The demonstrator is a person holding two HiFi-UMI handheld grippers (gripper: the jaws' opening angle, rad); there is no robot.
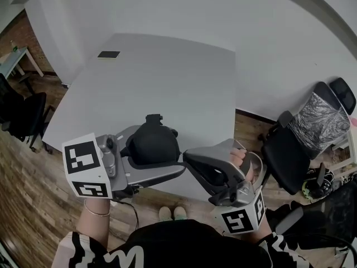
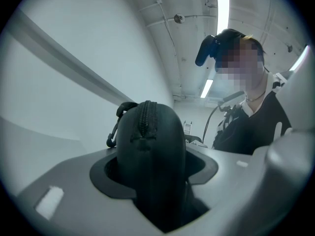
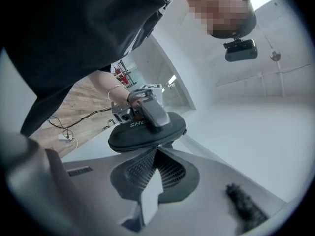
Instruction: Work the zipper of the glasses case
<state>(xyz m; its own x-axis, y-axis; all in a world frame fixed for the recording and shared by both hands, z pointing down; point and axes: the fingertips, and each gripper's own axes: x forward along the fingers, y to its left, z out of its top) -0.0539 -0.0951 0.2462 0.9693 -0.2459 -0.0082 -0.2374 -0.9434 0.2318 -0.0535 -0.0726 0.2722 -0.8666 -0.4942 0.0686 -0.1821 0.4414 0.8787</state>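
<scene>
From the head view, we see the left gripper point(image 1: 159, 151) clamped on the black glasses case point(image 1: 150, 143), holding it in the air above the near edge of the pale grey table point(image 1: 167, 77). The right gripper point(image 1: 189, 158) comes in from the right, and its tips meet the case's right side. A small dark flat object point(image 1: 109, 54) lies at the table's far side, well apart from the case. A black office chair point(image 1: 290, 149) stands on the wooden floor point(image 1: 33, 188) to the right.

In the left gripper view, the left gripper point(image 2: 152, 173) has its jaws pinching the glasses case point(image 2: 160, 151), one on each flat side. The case stands on edge with its zipper point(image 2: 145, 119) running up over the rounded end towards us. A small black loop point(image 2: 117, 124) hangs off the case's left shoulder. The person's black top point(image 2: 253, 124) fills the right.

In the right gripper view, the right gripper point(image 3: 158, 153) has its ribbed pads point(image 3: 140, 168) pressed together at the tips, right against the seam of the glasses case point(image 3: 142, 137). We cannot make out whether a zipper tab sits between them. Beyond, the left gripper point(image 3: 150, 113) grips the case from above. A thin cable point(image 3: 74, 127) trails across the wooden floor point(image 3: 78, 100).
</scene>
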